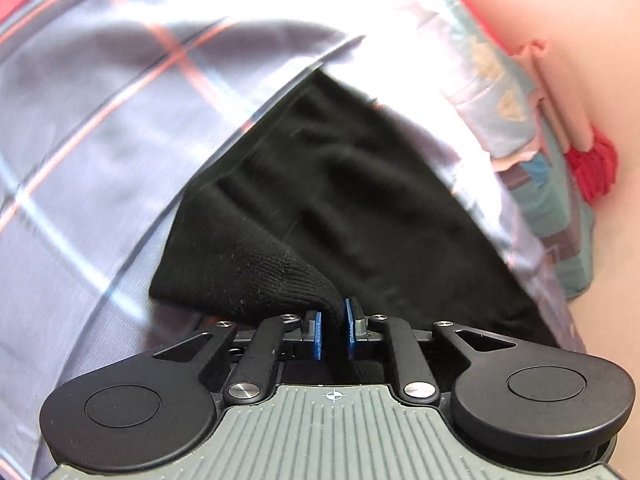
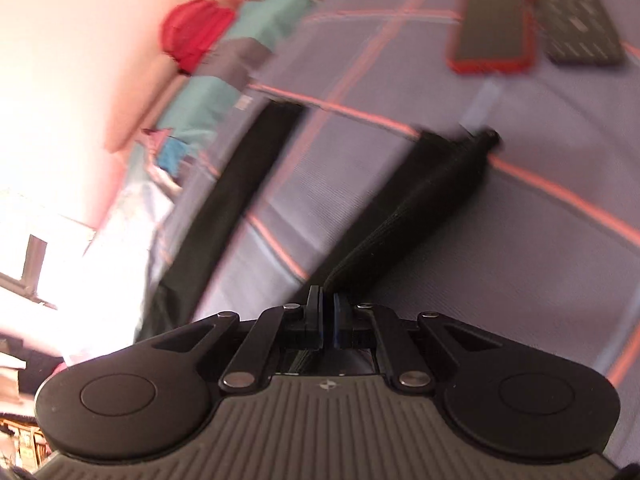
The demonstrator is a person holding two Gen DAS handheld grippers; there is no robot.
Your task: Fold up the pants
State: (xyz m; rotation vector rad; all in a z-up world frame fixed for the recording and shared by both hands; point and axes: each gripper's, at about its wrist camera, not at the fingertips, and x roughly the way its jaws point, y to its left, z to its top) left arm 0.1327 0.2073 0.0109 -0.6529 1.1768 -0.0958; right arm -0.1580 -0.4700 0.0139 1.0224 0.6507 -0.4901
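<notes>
Black knit pants [image 1: 320, 200] lie on a grey bedsheet with pink and white stripes [image 1: 100, 140]. My left gripper [image 1: 334, 320] is shut on a ribbed edge of the pants, which bunches up between the blue pads [image 1: 352, 320]. In the right wrist view my right gripper [image 2: 328, 312] is shut on another edge of the black pants [image 2: 420, 200], which stretch away from it in two dark bands across the sheet [image 2: 520, 240]. The view is blurred by motion.
A red-cased phone [image 2: 492, 24] and a dark device [image 2: 580, 20] lie on the sheet at the far right. A teal patterned pillow or blanket [image 1: 520, 120] and a red cloth [image 1: 592, 168] sit by the pink wall [image 1: 580, 20].
</notes>
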